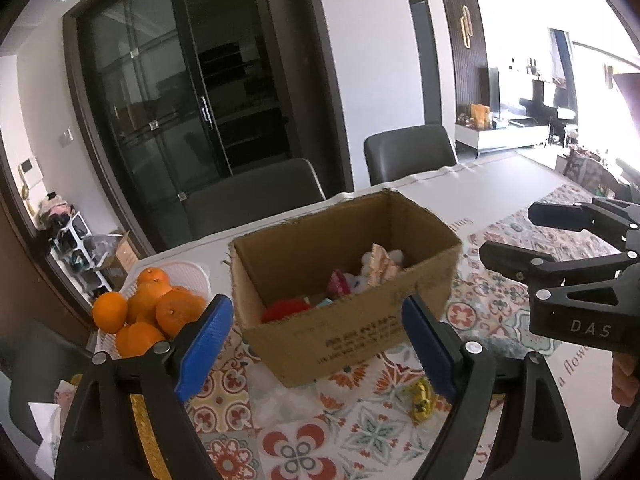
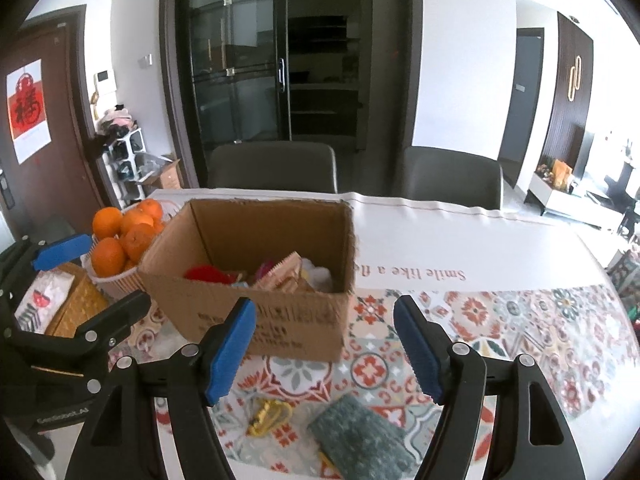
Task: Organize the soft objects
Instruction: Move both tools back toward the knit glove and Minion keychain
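An open cardboard box (image 1: 352,328) (image 2: 280,320) stands on the patterned tablecloth and holds several soft items, among them a red fluffy one (image 1: 284,310) (image 2: 206,272) and a white one (image 2: 318,274). A green-grey cloth (image 2: 360,438) and a small yellow toy (image 2: 268,416) (image 1: 420,398) lie on the table in front of the box. My left gripper (image 1: 318,344) is open and empty, just before the box. My right gripper (image 2: 324,348) is open and empty, above the cloth and toy. The right gripper (image 1: 516,240) also shows in the left wrist view.
A white basket of oranges (image 1: 148,308) (image 2: 124,240) stands left of the box. A yellow woven tissue box (image 2: 76,304) is further left. Two dark chairs (image 2: 274,170) (image 2: 452,178) stand behind the table's far edge. The left gripper (image 2: 96,280) reaches in at the right wrist view's left.
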`<action>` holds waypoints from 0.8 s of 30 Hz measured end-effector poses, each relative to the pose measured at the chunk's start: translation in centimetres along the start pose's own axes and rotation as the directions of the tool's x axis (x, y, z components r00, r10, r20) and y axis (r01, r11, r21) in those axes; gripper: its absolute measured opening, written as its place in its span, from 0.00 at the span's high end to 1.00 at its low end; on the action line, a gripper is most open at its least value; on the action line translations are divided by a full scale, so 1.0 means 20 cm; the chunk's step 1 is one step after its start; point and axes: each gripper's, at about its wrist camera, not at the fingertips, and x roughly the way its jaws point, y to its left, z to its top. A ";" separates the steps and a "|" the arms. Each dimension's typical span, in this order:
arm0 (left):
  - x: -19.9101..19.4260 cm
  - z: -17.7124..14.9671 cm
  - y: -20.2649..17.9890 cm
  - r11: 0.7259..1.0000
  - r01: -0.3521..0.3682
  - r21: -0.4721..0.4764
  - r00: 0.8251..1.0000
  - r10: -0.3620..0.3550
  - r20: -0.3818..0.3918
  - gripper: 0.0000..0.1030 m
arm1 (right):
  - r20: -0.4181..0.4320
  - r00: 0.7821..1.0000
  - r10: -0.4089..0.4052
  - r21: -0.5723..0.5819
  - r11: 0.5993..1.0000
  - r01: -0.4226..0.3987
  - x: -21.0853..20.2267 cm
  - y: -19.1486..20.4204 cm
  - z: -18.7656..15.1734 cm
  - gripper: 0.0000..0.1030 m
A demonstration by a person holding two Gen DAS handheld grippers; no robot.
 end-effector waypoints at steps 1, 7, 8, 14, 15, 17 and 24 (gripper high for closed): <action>0.00 -0.01 -0.01 1.000 0.002 0.003 1.000 -0.002 -0.002 0.16 | 0.000 1.000 -0.001 0.003 1.000 0.001 -0.01 -0.01 -0.01 0.29; -0.03 -0.08 -0.09 0.999 0.034 0.005 0.999 -0.034 -0.019 0.16 | -0.007 1.000 -0.006 0.039 0.999 0.006 -0.06 -0.06 -0.11 0.29; -0.03 -0.09 -0.10 0.999 0.038 0.004 0.999 -0.038 -0.021 0.16 | -0.010 1.000 -0.006 0.043 0.999 0.006 -0.06 -0.07 -0.12 0.29; -0.02 -0.16 -0.18 0.998 0.066 0.014 0.997 -0.065 -0.048 0.16 | -0.035 0.999 -0.002 0.061 0.998 0.005 -0.07 -0.11 -0.23 0.28; -0.02 -0.17 -0.19 0.997 0.072 0.016 0.996 -0.071 -0.052 0.16 | -0.041 0.999 -0.003 0.067 0.998 0.006 -0.07 -0.11 -0.25 0.27; -0.01 -0.20 -0.21 0.997 0.079 0.016 0.995 -0.078 -0.063 0.16 | -0.051 0.999 -0.001 0.072 0.997 0.004 -0.07 -0.12 -0.28 0.26; 0.03 -0.30 -0.28 0.994 0.102 0.037 0.990 -0.097 -0.102 0.16 | -0.109 0.994 -0.006 0.079 0.997 0.014 -0.02 -0.15 -0.41 0.25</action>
